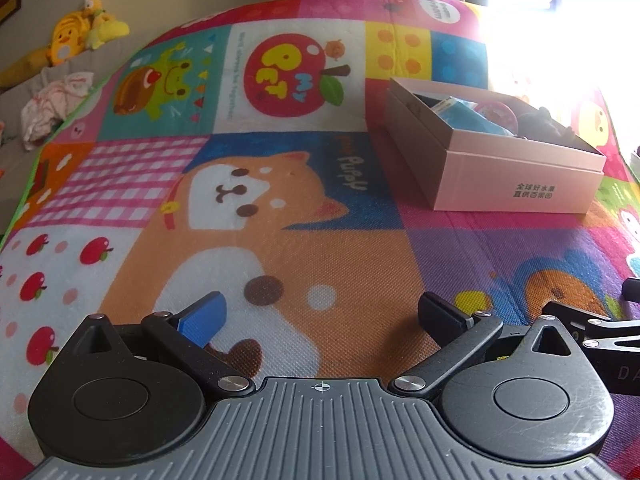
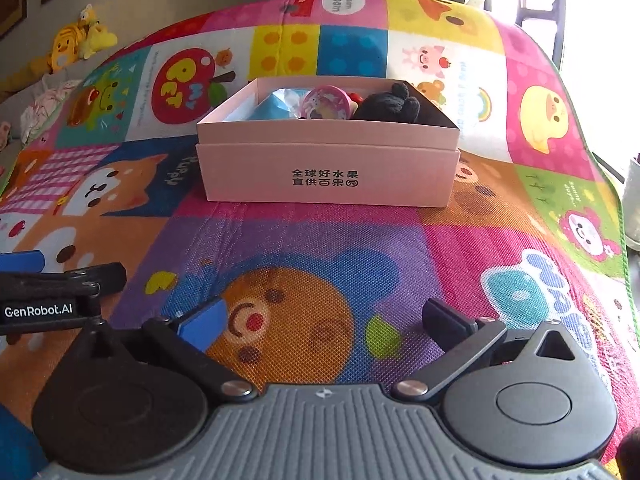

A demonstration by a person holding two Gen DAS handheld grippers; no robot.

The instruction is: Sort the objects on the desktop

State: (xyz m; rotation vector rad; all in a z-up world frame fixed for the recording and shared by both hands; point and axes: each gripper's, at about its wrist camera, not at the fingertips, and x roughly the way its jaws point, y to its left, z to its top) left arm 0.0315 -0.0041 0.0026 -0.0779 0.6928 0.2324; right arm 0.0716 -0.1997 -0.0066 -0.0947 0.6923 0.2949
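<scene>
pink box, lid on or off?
Off. The pink box is open on top, with a black plush toy and a round pink tin showing inside.

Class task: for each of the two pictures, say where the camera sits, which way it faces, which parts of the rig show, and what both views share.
Left wrist view: sits on the left tongs, low over the cartoon mat, facing forward; pink box ahead to the right; the right tongs' tip shows at the right edge.
Right wrist view: sits on the right tongs, facing the pink box head-on; the left tongs show at the left edge.
Shared: mat, box, yellow plush toys. Both tongs open, empty.
</scene>
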